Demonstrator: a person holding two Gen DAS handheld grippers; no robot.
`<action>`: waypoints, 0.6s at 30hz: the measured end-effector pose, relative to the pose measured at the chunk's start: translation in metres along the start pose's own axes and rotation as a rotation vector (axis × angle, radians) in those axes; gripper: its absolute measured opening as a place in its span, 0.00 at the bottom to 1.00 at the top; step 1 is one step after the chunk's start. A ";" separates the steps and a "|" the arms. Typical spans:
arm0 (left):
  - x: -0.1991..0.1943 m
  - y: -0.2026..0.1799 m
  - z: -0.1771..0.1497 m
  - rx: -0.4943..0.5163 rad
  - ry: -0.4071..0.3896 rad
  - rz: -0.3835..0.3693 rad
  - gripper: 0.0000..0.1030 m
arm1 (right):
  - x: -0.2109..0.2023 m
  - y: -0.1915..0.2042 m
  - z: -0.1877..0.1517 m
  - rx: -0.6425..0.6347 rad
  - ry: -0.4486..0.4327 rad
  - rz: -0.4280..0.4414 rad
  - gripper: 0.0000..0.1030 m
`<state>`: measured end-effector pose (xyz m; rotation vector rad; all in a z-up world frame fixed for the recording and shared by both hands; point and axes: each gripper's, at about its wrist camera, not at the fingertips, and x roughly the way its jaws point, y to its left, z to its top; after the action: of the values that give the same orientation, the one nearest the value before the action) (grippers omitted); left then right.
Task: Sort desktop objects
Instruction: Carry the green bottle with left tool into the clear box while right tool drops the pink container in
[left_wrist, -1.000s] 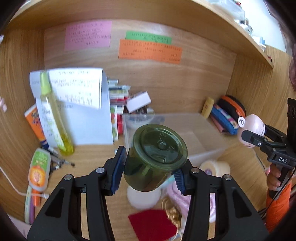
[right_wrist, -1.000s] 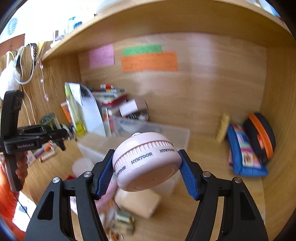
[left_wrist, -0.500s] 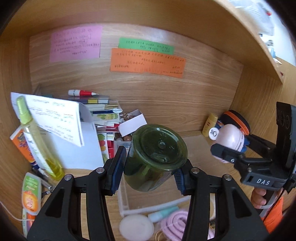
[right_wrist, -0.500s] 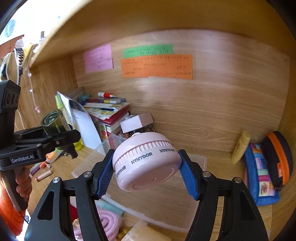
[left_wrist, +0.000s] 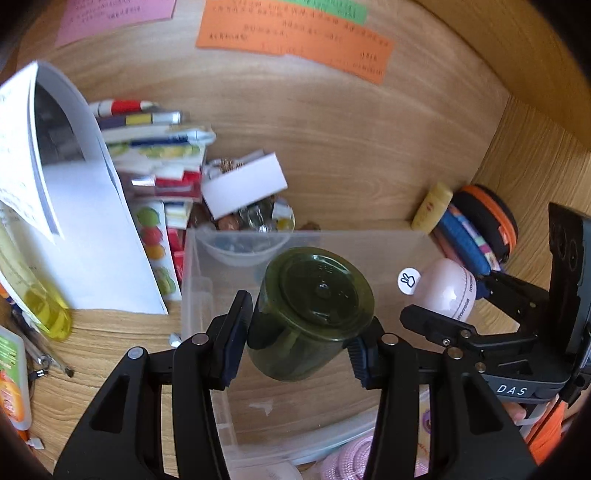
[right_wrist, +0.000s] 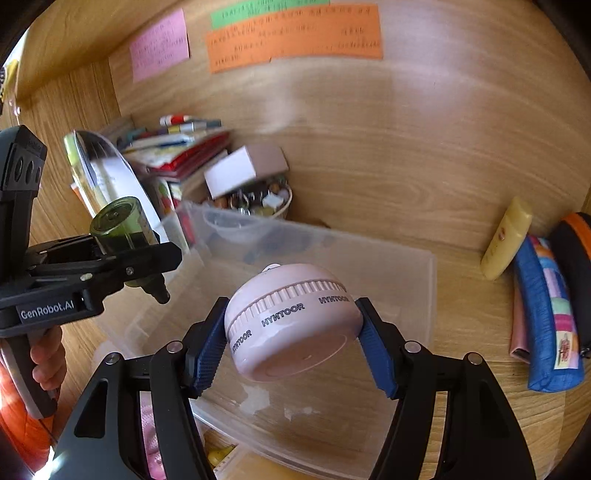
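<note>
Left tongs (left_wrist: 301, 334) clamped on dark green jar (left_wrist: 314, 306). Right tongs (right_wrist: 291, 341) gripping pink round gadget (right_wrist: 291, 325), both hanging over clear plastic bin (right_wrist: 413, 280) on table (right_wrist: 469, 317)

Pink, green and orange paper notes (right_wrist: 293, 37) are stuck on the wooden back wall (right_wrist: 406, 147).

Left hand-held gripper (left_wrist: 299, 343): black frame, dark blue ribbed pads, silver screws, "GenRobot.AI" on side. Right hand-held gripper (right_wrist: 291, 341): same build, "DAS" marking. Orange sleeve (right_wrist: 18, 417) at wrist.
</note>
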<state>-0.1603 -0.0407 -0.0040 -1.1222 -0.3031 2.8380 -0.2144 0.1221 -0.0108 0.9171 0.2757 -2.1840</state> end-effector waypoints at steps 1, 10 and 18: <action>0.003 0.001 -0.002 0.002 0.013 -0.002 0.46 | 0.003 0.000 -0.001 -0.003 0.011 -0.004 0.61; 0.014 -0.001 -0.010 0.002 0.063 0.005 0.46 | 0.023 -0.004 -0.010 -0.009 0.086 -0.025 0.61; 0.014 -0.001 -0.009 0.007 0.064 0.017 0.51 | 0.028 0.001 -0.014 -0.040 0.103 -0.057 0.62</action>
<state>-0.1640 -0.0359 -0.0192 -1.2176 -0.2803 2.8087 -0.2197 0.1120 -0.0399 1.0121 0.3982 -2.1778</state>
